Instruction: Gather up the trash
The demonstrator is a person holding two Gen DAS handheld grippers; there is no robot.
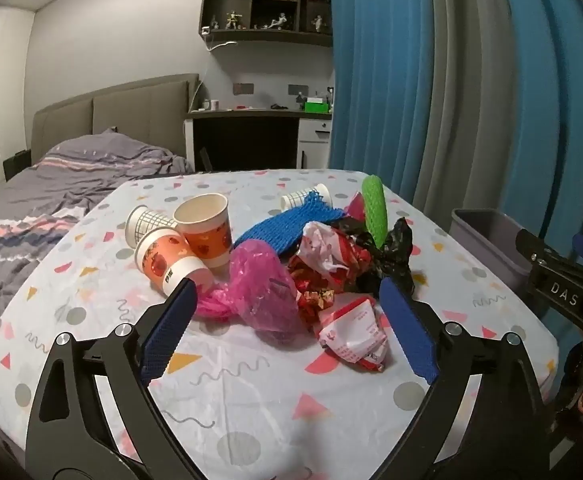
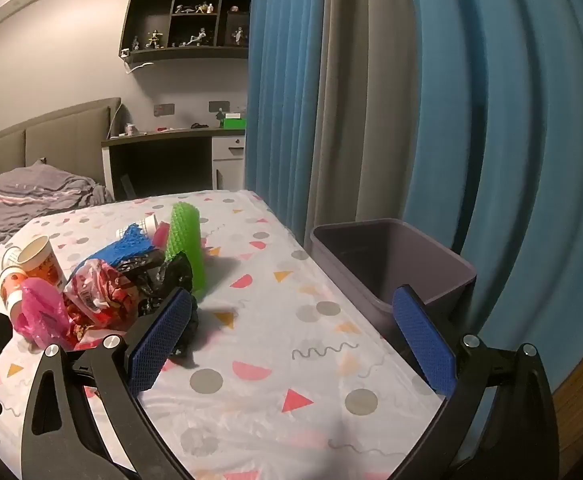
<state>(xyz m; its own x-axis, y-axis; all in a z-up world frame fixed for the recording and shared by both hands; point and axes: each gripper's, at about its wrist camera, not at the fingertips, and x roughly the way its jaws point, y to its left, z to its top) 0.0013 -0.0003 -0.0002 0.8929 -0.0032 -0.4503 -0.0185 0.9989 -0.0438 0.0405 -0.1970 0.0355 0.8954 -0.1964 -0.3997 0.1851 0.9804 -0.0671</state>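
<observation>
A: Where lies the trash?

B: Heaped near the middle of the desk: pink bag, red-white wrappers, black bag, blue net, green net standing up on the pile. Three paper cups toward the left edge, a fourth near the far edge.

A: And the tools?

B: Left tool spread wide above the near edge, holding nothing, pink bag and wrappers seen between its pads. Right tool also wide, holding nothing, left pad beside the black bag. Grey bin just beside the right edge.
</observation>
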